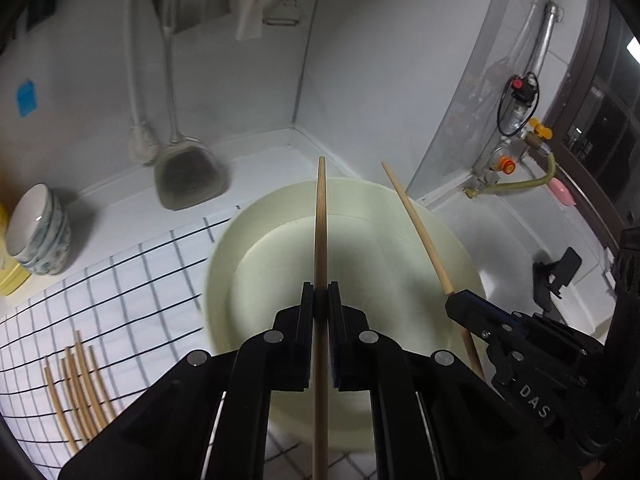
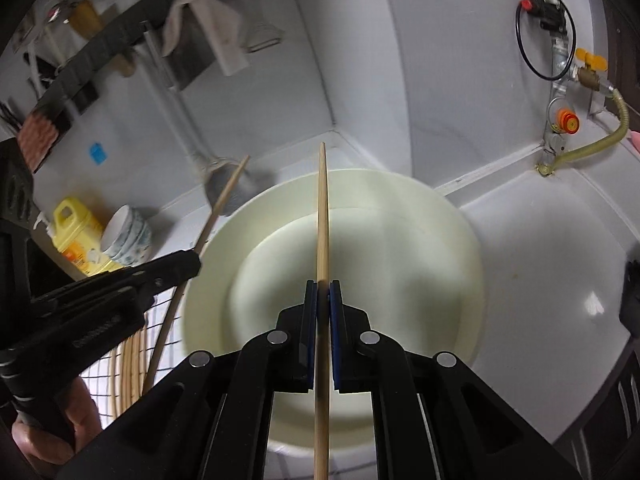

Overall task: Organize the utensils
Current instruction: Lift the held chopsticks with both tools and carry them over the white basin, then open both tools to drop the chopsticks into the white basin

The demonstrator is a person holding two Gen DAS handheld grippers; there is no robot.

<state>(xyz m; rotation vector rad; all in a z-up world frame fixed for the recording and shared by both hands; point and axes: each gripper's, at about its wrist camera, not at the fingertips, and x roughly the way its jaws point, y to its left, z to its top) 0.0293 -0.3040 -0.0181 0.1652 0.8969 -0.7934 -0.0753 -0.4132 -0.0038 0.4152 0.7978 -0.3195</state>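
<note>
Basin (image 1: pixel 280 208) sitting on table (image 1: pixel 532 232) near corner; loose chopsticks (image 1: pixel 80 384) lying left of it; stacked bowls (image 1: pixel 38 232) standing further left.

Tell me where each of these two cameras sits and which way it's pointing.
Left wrist view: mounted behind the left tongs, looking down along their chopstick into the cream basin; own fingers fill the foreground, right tongs at right.
Right wrist view: behind the right tongs, facing the same basin along their chopstick; left tongs and the person's hand at left.
Shared: basin, stacked bowls, spare chopsticks, checked cloth.
</note>
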